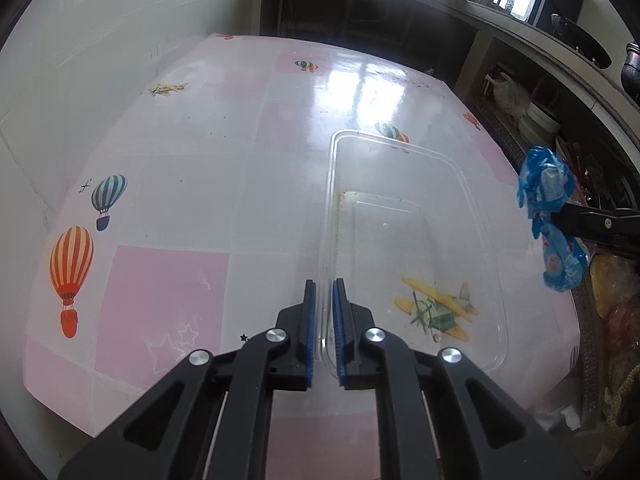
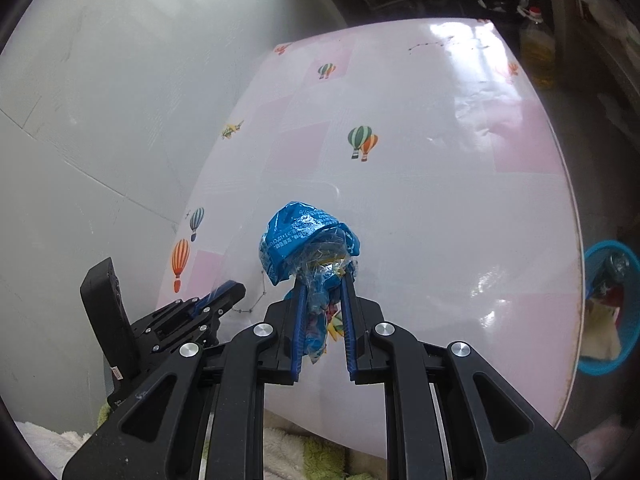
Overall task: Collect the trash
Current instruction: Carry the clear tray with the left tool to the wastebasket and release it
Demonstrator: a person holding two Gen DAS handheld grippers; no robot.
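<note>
Two blue-padded fingers of the left gripper (image 1: pixel 325 284) are drawn close on the near wall of a clear plastic container (image 1: pixel 412 240), the thin wall pinched in the narrow slot between them. That container stands on the bench (image 1: pixel 192 184), whose glossy pink-and-white cover is printed with hot-air balloons and small planes; a yellow plane print shows through the clear bottom. At the right edge of this view the right gripper (image 1: pixel 560 212) reaches in from beyond the bench edge, and a crumpled blue plastic wrapper (image 1: pixel 546 184) hangs from its tip, in the air and just beside the container's right rim. A dark counter with pots and a window runs along the back.

From the right wrist, the right gripper's fingers (image 2: pixel 297 320) are closed to a narrow gap on the wrapper's clear and blue tail, while its bunched blue head bulges above the fingertips, held over the bench. The left gripper shows low at the left of this view. A blue basket (image 2: pixel 624 312) with scraps inside stands on the floor past the bench's right edge, and a bottle of yellow liquid (image 2: pixel 538 56) stands beyond the far corner.
</note>
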